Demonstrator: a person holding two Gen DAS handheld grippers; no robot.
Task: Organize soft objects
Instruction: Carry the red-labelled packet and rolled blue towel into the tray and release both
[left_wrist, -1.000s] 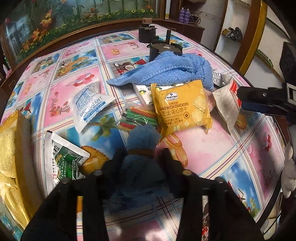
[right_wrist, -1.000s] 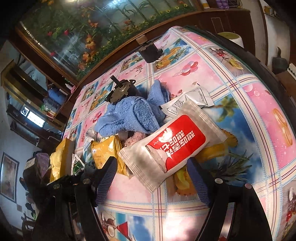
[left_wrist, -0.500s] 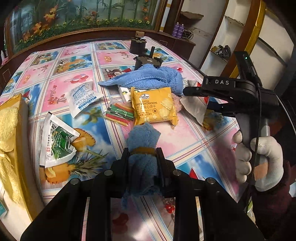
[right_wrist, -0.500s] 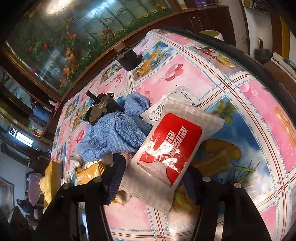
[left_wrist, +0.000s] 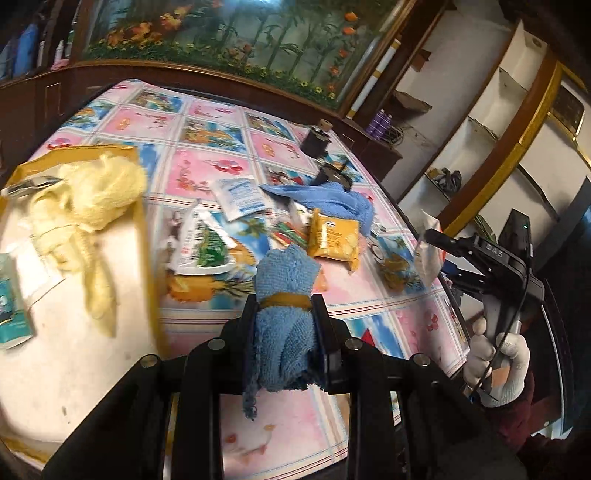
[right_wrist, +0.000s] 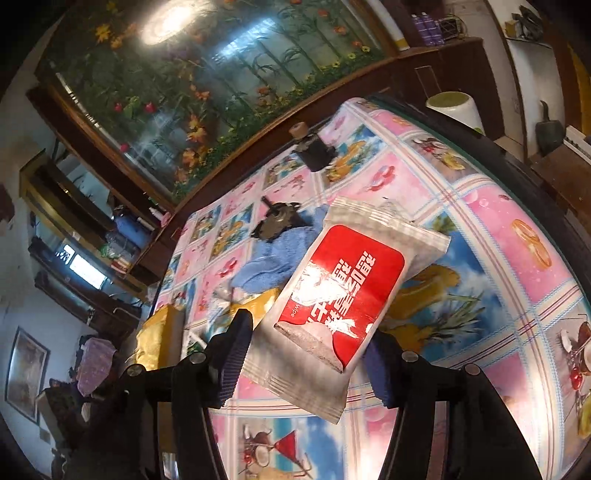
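My left gripper (left_wrist: 284, 306) is shut on a rolled blue towel (left_wrist: 282, 280) tied with a brown band, held above the table's near edge. To its left lies a yellow-rimmed tray (left_wrist: 144, 221) with a crumpled yellow cloth (left_wrist: 92, 195) inside. My right gripper (right_wrist: 308, 358) is shut on a red-and-white wipe packet (right_wrist: 340, 295), lifted off the table; in the left wrist view the right gripper (left_wrist: 436, 243) shows at the right with the wipe packet (left_wrist: 426, 251) and a gloved hand (left_wrist: 495, 365). A larger blue towel (left_wrist: 325, 199) lies mid-table.
On the patterned tablecloth lie a yellow cracker packet (left_wrist: 332, 236), a desiccant sachet (left_wrist: 240, 197), a green-and-white packet (left_wrist: 201, 243) and a striped wrapper (left_wrist: 288, 236). Two black devices (left_wrist: 314, 142) stand at the far side. Teal boxes (left_wrist: 9, 299) sit in the tray.
The left gripper closed on the towel roll, lifted it and swung left towards the tray. The right gripper closed on the wipe packet and raised it off the table.
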